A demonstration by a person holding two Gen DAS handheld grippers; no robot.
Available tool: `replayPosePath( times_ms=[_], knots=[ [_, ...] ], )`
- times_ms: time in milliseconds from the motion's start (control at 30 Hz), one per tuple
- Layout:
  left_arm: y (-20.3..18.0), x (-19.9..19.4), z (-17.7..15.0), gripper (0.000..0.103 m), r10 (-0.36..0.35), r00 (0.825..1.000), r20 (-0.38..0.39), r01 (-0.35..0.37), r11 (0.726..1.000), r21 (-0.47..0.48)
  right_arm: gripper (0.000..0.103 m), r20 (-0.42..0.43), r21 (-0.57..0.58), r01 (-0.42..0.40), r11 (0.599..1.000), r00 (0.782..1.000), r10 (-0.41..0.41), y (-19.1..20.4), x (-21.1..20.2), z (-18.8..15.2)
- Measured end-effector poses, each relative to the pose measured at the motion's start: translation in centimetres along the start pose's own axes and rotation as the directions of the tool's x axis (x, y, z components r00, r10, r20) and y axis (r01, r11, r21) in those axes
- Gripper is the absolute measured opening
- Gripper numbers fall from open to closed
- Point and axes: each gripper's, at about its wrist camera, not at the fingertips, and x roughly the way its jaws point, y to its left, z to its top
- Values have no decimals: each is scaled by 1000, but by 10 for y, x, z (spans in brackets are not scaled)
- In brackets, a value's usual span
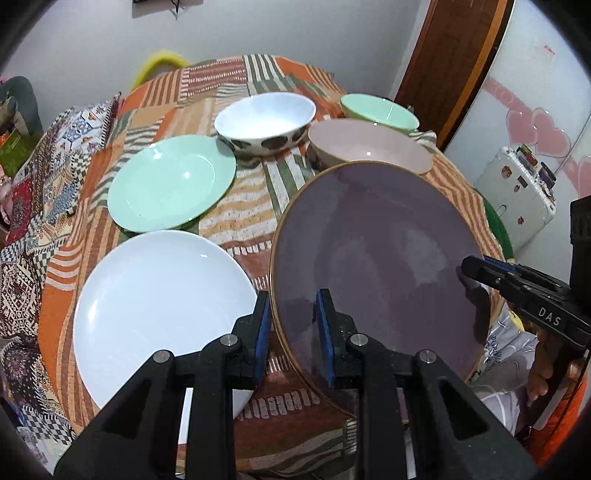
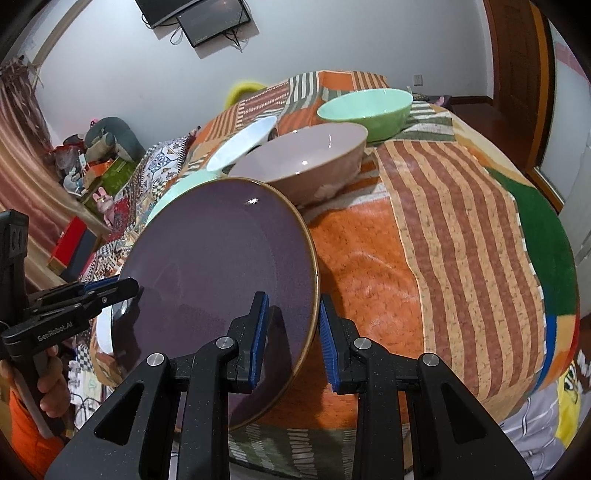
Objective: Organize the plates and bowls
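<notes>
Each hand-held gripper, left (image 1: 293,338) and right (image 2: 291,341), clamps the purple plate's (image 1: 376,258) opposite rims.

Left wrist view looks steeply down along its fingers from the near left rim of the purple plate (image 1: 373,266), close in. Right wrist view looks down from the plate's opposite rim. Shared: the plate, pink bowl (image 2: 303,162), green bowl (image 2: 365,107), patchwork cloth (image 2: 443,229)

A lived-in home bedroom: a patchwork bedspread (image 2: 443,229), wall-mounted screens (image 2: 195,18), soft toys (image 2: 107,142), a wooden door (image 2: 517,74).
</notes>
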Motion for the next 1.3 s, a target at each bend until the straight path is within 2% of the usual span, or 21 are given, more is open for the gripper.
replayPosePath(
  times_ms=[400,500,700,1000,1133,1300],
  knots=[
    [0,31,2,24,-6,996,-93,5,1000,-14,25,-42,27,8,1000,999,-7,-7,9,-4],
    [1,38,4,24,-15,994,-104,12,999,-31,25,-49,32,13,999,999,-12,-11,10,-4],
    [-5,48,6,24,11,992,-123,-13,1000,-15,25,-66,49,10,999,998,-7,-16,16,-4],
    [1,56,10,24,-8,990,-143,0,998,-58,27,-76,54,0,999,997,4,-17,19,-1],
    [0,52,9,24,3,992,-124,-10,999,-53,27,-84,56,-1,998,996,6,-18,19,0],
    [-1,26,13,26,26,999,-30,-27,999,-42,34,-45,34,41,999,998,-39,-17,6,3]
  ],
)
